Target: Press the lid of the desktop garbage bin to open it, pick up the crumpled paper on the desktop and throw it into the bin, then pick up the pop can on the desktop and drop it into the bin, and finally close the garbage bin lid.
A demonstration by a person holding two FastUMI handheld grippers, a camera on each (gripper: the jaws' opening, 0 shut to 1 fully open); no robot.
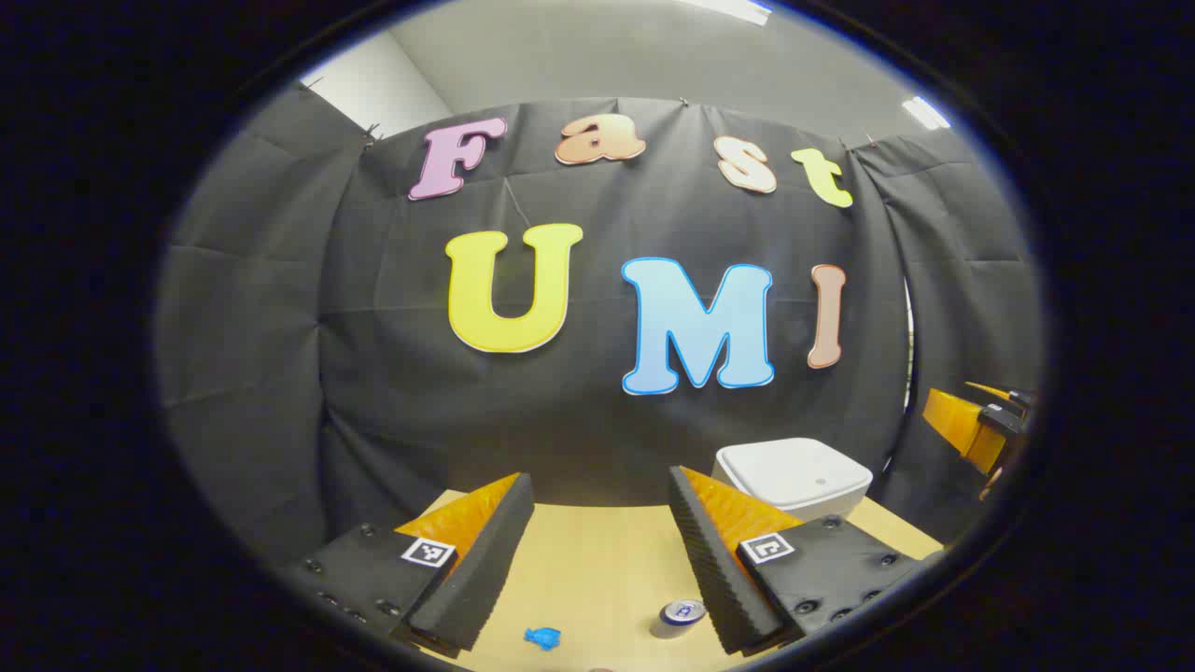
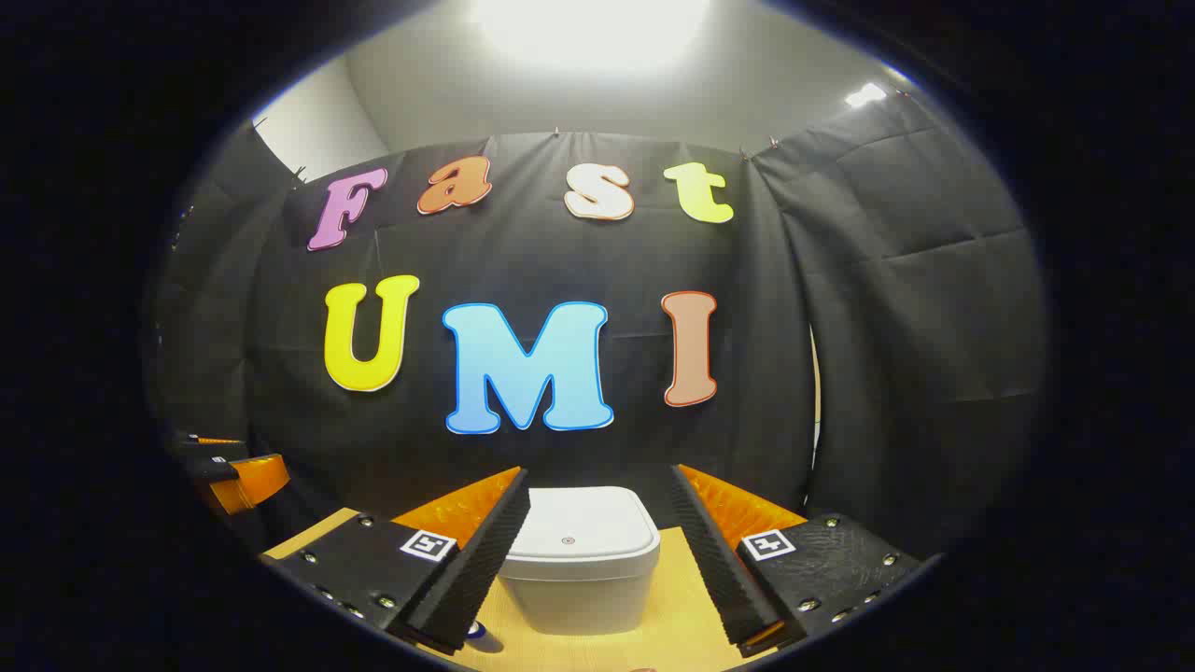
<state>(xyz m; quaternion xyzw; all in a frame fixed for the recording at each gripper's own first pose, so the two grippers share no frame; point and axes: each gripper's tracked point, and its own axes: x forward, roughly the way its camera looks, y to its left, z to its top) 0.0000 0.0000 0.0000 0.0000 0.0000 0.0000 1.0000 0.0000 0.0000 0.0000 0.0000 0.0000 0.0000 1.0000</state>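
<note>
In the left gripper view, the left tool [image 1: 597, 560] is held up above the worktop [image 1: 597, 569]. Its two fingers [image 1: 476, 569] are spread wide apart and nothing is between them, so it is let go and holds nothing. The worktop is light wood.

Down near the bottom of that view, a small blue thing [image 1: 542, 637] lies on the worktop between the fingers. It may be the crumpled paper, but it is too small to tell for sure. Near it, on its right, stands the can [image 1: 680, 616], upright, with its silver top showing. The can is right next to the inner edge of the right-hand finger as seen here.

The white bin [image 1: 794, 476] sits farther back on the right side of the worktop, close to the black cloth wall. Its lid [image 1: 794, 467] is down and flat. At the far right edge, part of the other tool [image 1: 976, 425] pokes in.

In the right gripper view, the right tool [image 2: 597, 560] is also spread wide, holding nothing. The bin [image 2: 579, 588] sits straight ahead between its fingers [image 2: 724, 560], but the fingers do not touch it. The lid [image 2: 581, 527] is shut and has a small round dot in the middle. At the left edge, part of the left tool [image 2: 233, 476] shows.
</note>
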